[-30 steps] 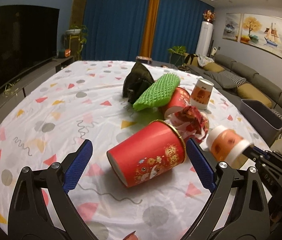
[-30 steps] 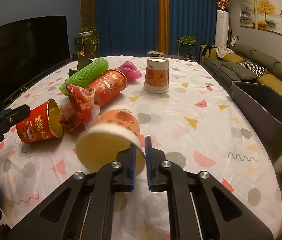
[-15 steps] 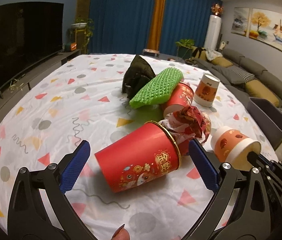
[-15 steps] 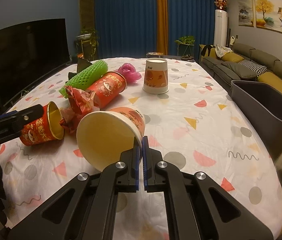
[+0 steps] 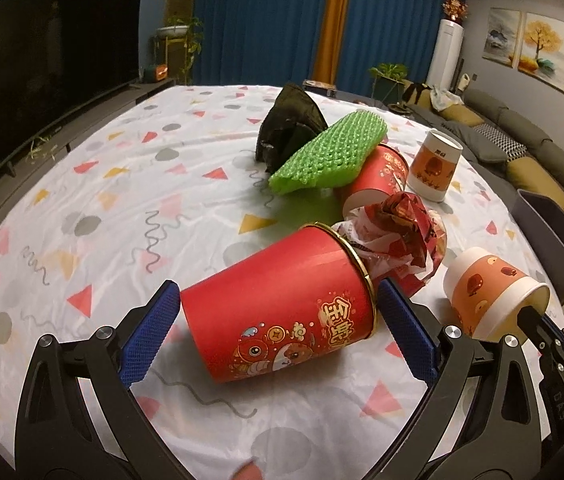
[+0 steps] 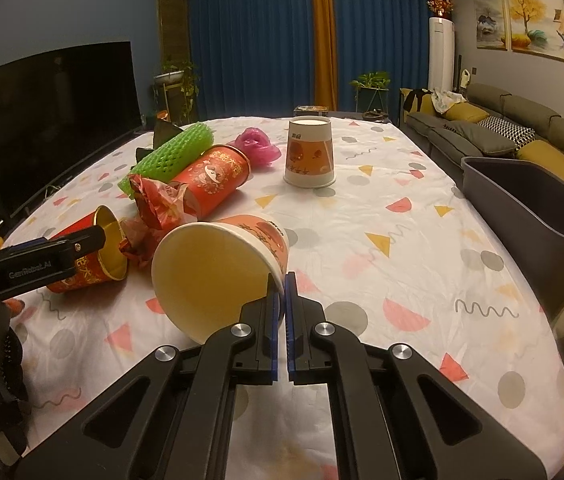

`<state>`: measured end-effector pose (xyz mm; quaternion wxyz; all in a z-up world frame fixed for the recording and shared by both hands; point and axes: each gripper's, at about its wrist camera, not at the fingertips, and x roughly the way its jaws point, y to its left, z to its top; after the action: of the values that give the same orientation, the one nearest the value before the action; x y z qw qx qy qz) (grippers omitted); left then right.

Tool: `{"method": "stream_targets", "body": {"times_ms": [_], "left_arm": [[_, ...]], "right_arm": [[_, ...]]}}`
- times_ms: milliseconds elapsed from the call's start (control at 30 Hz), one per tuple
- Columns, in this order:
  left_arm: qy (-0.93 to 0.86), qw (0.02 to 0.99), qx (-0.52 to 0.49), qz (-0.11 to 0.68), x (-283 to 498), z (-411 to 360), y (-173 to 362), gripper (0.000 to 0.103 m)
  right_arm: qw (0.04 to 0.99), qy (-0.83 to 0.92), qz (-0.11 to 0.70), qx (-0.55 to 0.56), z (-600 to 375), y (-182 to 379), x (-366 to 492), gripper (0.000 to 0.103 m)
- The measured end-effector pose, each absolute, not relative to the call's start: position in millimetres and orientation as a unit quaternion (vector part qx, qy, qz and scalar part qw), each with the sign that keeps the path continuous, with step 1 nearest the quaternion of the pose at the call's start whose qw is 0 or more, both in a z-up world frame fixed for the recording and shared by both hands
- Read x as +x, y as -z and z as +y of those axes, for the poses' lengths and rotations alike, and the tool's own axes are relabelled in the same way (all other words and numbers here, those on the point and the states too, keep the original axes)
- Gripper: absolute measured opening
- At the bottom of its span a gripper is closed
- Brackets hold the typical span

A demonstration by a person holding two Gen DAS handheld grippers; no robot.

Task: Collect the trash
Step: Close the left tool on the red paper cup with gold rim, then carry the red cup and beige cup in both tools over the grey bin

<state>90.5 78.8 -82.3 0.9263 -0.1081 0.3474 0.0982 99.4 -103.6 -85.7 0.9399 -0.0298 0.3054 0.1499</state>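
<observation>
My left gripper (image 5: 278, 330) stands wide with the red can (image 5: 282, 304) lying on its side between the pads, untouched, while my right gripper (image 6: 280, 312) pinches the rim of the orange paper cup (image 6: 218, 272) just right of that can, left of the grey bin (image 6: 529, 216).

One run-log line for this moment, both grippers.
left gripper: open, fingers either side of lying red cup | right gripper: shut on paper cup rim | grey bin: no trash visible
</observation>
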Motion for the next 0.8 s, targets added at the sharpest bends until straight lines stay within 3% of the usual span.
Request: {"method": "stream_targets", "body": {"times_ms": [233,800], "left_arm": [[-0.082,0.914,-0.149,0.367,87.7,89.6,93.1,0.092],[-0.077,0.93,-0.15,0.327,75.4,90.8,82.0,0.088]], "right_arm": [[0.941,-0.149,0.304,-0.029,-106.3,86.1,98.5,0.004],[0.945,-0.145,0.291,-0.032,-109.4,81.5,91.8,0.004]]}}
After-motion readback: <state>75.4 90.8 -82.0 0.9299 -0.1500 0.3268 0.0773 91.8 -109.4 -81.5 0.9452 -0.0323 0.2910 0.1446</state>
